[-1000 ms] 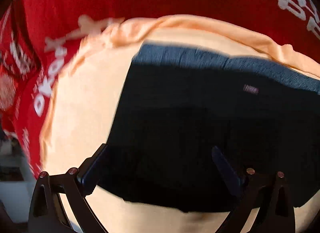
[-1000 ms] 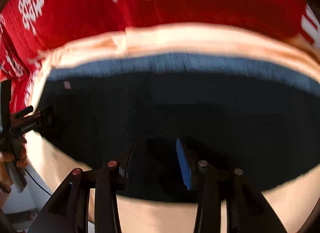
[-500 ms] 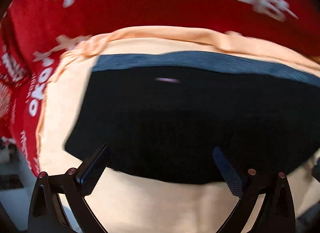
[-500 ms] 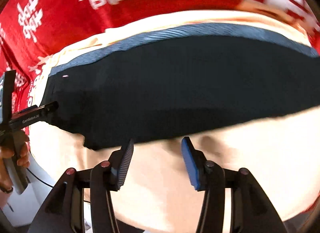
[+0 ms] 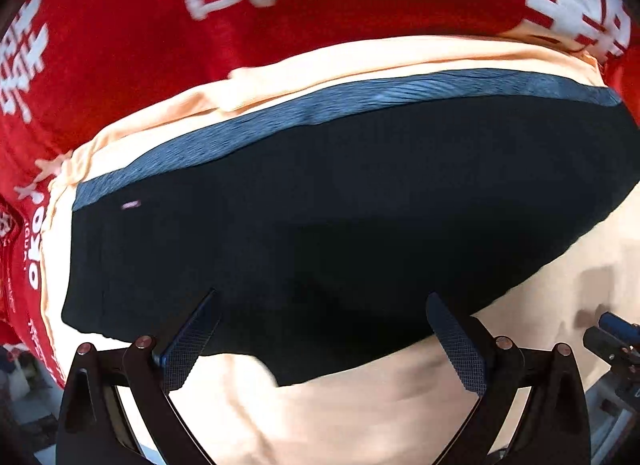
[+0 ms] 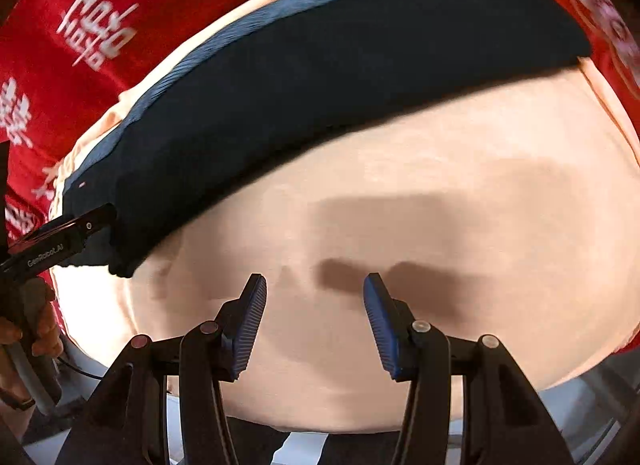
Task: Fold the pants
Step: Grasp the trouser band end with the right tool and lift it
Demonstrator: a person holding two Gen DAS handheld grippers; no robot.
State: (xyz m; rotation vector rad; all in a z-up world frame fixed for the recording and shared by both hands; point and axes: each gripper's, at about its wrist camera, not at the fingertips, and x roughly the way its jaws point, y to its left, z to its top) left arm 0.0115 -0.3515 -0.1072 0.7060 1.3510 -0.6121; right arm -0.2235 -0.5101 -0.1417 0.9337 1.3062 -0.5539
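Left wrist view shows the dark pants (image 5: 340, 217) lying flat on a peach cloth (image 5: 360, 417), which itself lies over a red cloth with white characters (image 5: 120, 45). The pants form a long folded band. Its long axis runs from the lower left to the upper right of this view, and the grey-blue ribbed waistband (image 5: 320, 109) follows the far long edge. A small pale label (image 5: 131, 205) sits near the left end, just under the waistband.

The left tongs (image 5: 320, 339) are spread wide. Both fingers are over the near edge of the pants, and dark fabric fills the space between them, but nothing is pinched. Whether the pads (image 5: 188, 349) touch the fabric, I cannot tell.

In the right wrist view the pants (image 6: 320, 77) appear as a band that goes from the lower left to the upper right, with the waistband (image 6: 224, 49) on the far side. The right tongs (image 6: 316, 321) are also spread and hold nothing; they hang over the bare peach cloth (image 6: 460, 205), well apart from the pants, and their shadow falls on the cloth. At the left edge the left tongs (image 6: 92, 225) reach to the corner of the pants, with the person's hand (image 6: 28, 329) on the handle.
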